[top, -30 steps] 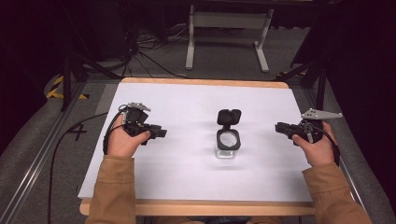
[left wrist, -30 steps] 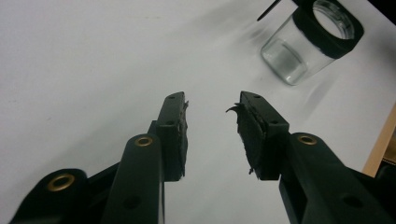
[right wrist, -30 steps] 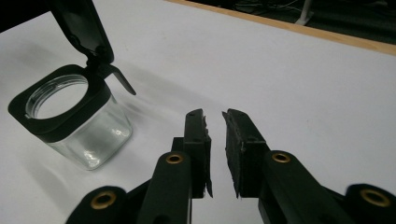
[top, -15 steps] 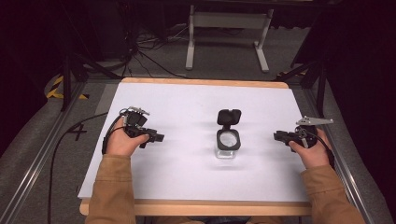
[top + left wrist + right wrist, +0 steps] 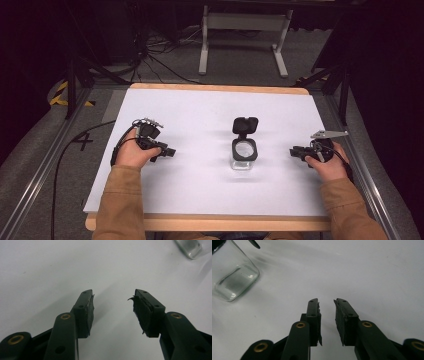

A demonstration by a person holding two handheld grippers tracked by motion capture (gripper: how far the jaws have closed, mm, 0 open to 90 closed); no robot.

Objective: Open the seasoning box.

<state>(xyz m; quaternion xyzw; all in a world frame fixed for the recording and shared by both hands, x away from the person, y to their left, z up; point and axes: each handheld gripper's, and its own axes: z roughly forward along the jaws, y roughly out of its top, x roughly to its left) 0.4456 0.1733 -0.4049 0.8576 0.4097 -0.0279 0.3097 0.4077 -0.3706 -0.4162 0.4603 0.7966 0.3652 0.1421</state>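
Observation:
A small clear glass jar (image 5: pixel 244 156) stands in the middle of the white table (image 5: pixel 200 107), its black hinged lid (image 5: pixel 245 124) flipped up and back. My left gripper (image 5: pixel 171 151) rests low on the table well left of the jar, pointing toward it. In the left gripper view its jaws (image 5: pixel 113 296) stand wide apart over bare table, and the jar's corner (image 5: pixel 188 248) shows far off. My right gripper (image 5: pixel 292 151) sits right of the jar, aimed at it. Its jaws (image 5: pixel 326 302) hold a narrow gap with nothing between them, and the jar (image 5: pixel 234 277) lies ahead to the left.
The table's wooden front edge (image 5: pixel 210 222) runs along the bottom. Metal frame rails (image 5: pixel 45 170) flank both sides. Cables (image 5: pixel 150 55) and a grey stand (image 5: pixel 245 22) are on the floor behind the table.
Both hands have drifted slightly toward the table's front edge and lower. The right gripper has edged a little toward the jar. The jar has not moved.

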